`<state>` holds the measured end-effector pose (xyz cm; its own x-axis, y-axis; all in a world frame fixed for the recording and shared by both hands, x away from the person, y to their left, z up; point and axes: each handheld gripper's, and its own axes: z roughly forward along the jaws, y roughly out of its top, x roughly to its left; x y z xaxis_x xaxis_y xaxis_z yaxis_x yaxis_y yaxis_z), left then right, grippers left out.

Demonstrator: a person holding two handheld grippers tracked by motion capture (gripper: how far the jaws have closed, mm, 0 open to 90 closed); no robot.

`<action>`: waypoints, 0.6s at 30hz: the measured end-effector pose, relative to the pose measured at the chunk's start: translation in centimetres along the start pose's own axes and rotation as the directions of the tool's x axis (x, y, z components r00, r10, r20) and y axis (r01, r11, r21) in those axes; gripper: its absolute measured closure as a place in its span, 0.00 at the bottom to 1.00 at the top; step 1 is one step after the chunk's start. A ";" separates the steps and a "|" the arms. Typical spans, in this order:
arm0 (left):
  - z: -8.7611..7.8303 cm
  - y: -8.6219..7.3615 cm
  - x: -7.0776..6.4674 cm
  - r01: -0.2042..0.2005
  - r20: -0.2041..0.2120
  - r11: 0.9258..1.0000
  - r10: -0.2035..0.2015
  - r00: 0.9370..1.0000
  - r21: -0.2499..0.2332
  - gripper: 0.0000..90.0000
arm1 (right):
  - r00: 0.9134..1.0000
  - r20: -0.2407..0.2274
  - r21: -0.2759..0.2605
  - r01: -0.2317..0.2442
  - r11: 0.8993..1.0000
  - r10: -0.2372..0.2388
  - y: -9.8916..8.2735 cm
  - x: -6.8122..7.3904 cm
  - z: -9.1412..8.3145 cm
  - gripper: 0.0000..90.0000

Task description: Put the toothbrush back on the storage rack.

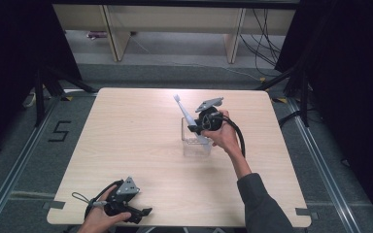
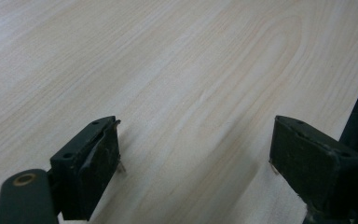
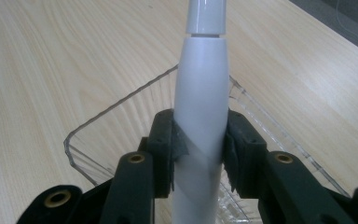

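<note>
Placing step in hand, by the look of it: right gripper clamped on the handle of a white electric toothbrush, jaws pressed against both sides of its smooth barrel, brush head tilted up and away toward the far-left of the tabletop, lower end of the handle over or just inside the clear plastic container near the middle of the tabletop; whether touching its floor, cannot tell. Seen along the right gripper's jaws: toothbrush glossy, round, tapering upward to a narrower neck with a fine seam between the two parts; container thin-walled, transparent, rectangular with rounded corners and a faintly flared rim. Next move, as a judgement: lowering the handle inside the walls without knocking the light box, then easing the grip once the handle is supported; slick plastic on slick plastic, so likely to slide or tip. Left gripper at the near-left edge, jaws wide apart and empty over bare tabletop of pale matt wood-grain laminate.
</note>
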<state>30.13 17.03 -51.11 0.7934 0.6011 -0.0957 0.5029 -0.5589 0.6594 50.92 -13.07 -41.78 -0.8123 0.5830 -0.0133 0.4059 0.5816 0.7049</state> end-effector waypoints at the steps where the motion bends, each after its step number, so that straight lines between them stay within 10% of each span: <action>1: 0.0 0.0 0.0 0.000 0.000 1.000 0.000 1.000 0.000 0.17 | 1.000 -0.003 0.003 -0.004 1.000 0.004 0.0 0.0 0.1 0.74; 18: 0.1 0.0 -0.2 0.013 0.016 1.000 -0.013 1.000 -0.015 0.17 | 1.000 0.007 0.082 0.003 0.997 -0.003 0.1 0.1 1.0 0.73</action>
<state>30.03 16.84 -51.21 0.7922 0.5990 -0.1163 0.5082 -0.5421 0.6692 51.29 -12.33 -42.45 -0.8109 0.5849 -0.0205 0.4366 0.6279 0.6443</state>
